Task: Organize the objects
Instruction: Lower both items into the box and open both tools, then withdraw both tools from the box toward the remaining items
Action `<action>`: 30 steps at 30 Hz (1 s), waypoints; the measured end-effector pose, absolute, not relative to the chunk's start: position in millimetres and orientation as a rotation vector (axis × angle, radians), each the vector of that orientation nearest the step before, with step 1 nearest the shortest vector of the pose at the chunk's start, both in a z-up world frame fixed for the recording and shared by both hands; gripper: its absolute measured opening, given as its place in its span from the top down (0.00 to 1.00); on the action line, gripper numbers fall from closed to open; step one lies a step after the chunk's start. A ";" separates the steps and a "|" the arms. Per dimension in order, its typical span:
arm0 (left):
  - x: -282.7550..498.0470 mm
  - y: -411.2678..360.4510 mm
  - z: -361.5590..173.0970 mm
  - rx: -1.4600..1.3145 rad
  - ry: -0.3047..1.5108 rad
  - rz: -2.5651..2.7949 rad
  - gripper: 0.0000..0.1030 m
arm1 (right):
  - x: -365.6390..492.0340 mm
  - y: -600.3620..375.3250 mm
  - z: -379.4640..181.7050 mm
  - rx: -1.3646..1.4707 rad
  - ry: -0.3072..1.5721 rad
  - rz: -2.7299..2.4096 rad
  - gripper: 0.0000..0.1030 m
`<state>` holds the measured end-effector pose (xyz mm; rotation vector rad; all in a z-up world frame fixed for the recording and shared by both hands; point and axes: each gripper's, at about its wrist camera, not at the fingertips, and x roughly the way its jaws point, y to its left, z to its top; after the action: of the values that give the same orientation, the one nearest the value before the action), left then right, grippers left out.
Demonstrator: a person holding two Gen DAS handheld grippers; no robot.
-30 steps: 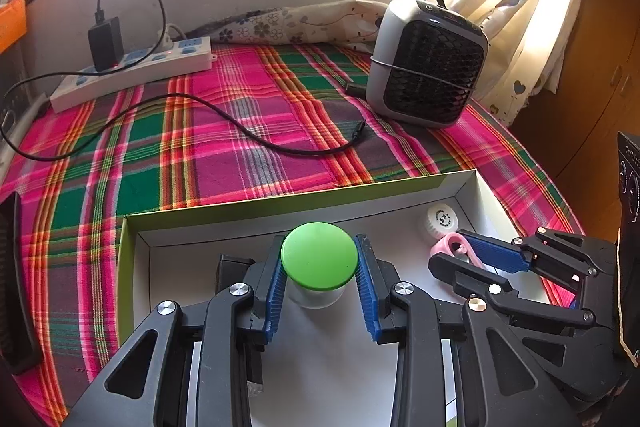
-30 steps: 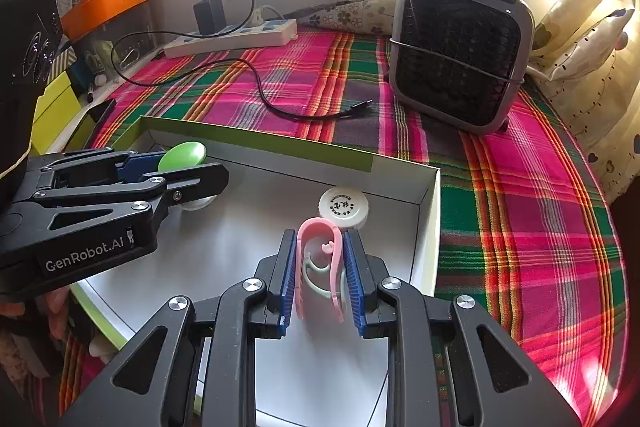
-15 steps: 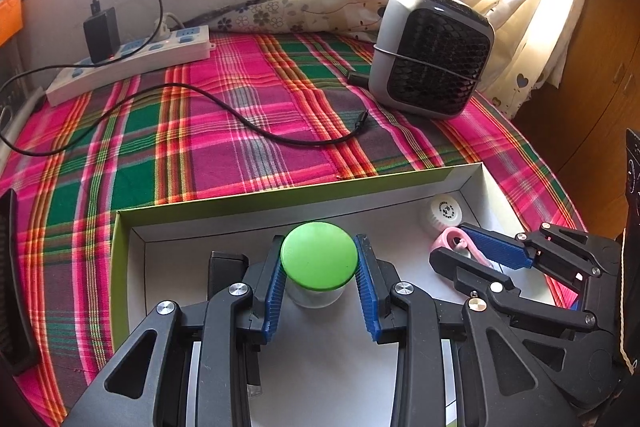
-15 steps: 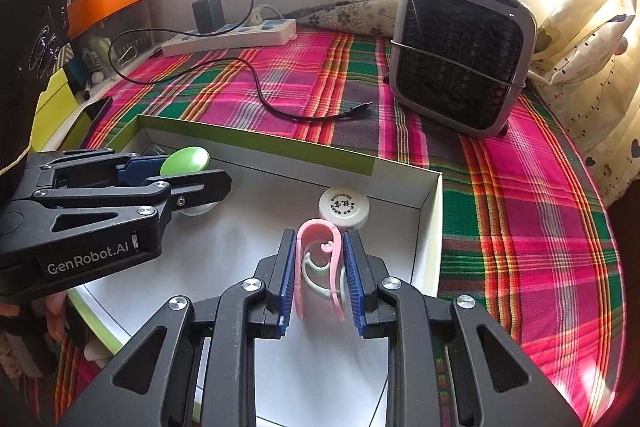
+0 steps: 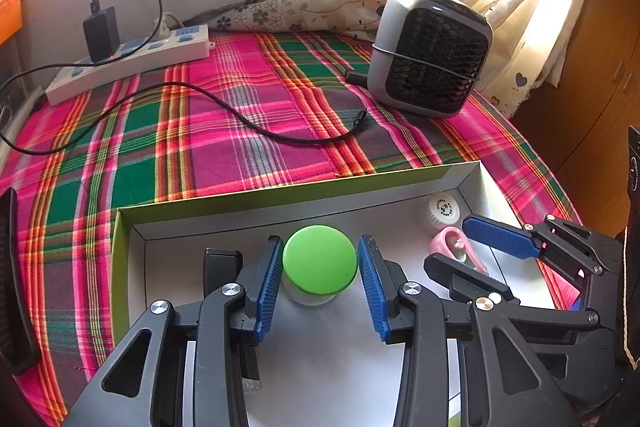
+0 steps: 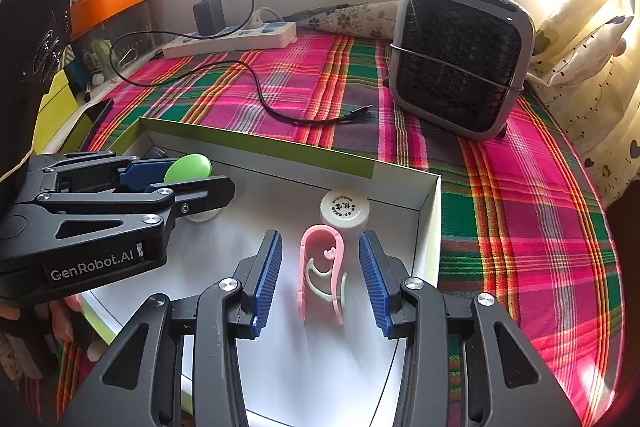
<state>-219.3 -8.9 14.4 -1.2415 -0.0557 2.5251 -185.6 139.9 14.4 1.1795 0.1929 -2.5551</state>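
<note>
Both tongs are opening inside the white box [image 6: 432, 227]. The left gripper [image 5: 320, 283] flanks the upright green-lidded jar [image 5: 319, 259], pads barely clear. The right gripper [image 6: 320, 279] brackets the pink clip [image 6: 322, 267], its long axis pointing away; a white cap [image 6: 344, 209] sits just beyond. Plaid cloth [image 6: 520, 227], a fan [image 6: 460, 63] and a power strip [image 6: 232, 41] lie under the window.

Both grippers share one build. Left gripper [image 5: 319, 287]: matte black plastic linkage arms with triangular cut-outs, round silver screw heads at the pivots, fingers faced with ribbed blue pads [image 5: 267, 293]. Right gripper [image 6: 320, 281]: the same black arms, silver screws, blue ribbed pads [image 6: 374, 283]. White "GenRobot.AI" lettering on the left gripper's side (right wrist view).
</note>
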 end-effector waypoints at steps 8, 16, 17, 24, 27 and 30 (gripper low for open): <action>-209.2 -10.7 23.3 -1.210 -0.053 2.530 0.63 | -181.2 142.6 18.3 1.170 0.169 -2.566 0.54; -189.1 -18.6 38.1 -1.162 -0.077 2.554 0.63 | -165.4 150.4 31.7 1.118 0.126 -2.587 0.53; -186.9 -18.5 39.4 -1.159 -0.075 2.554 0.63 | -163.8 150.9 33.1 1.115 0.124 -2.591 0.53; -169.7 -18.2 46.3 -1.131 -0.075 2.559 0.63 | -151.0 152.8 40.5 1.096 0.114 -2.605 0.52; -161.4 -20.4 48.0 -1.123 -0.076 2.564 0.63 | -145.3 154.3 43.4 1.091 0.112 -2.611 0.52; -153.9 -23.9 50.0 -1.115 -0.087 2.572 0.63 | -139.3 156.6 46.0 1.082 0.103 -2.617 0.52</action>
<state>-153.9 -23.9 50.0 -1.1151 -0.0872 2.5720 -139.3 156.6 46.0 1.0822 0.1035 -2.6168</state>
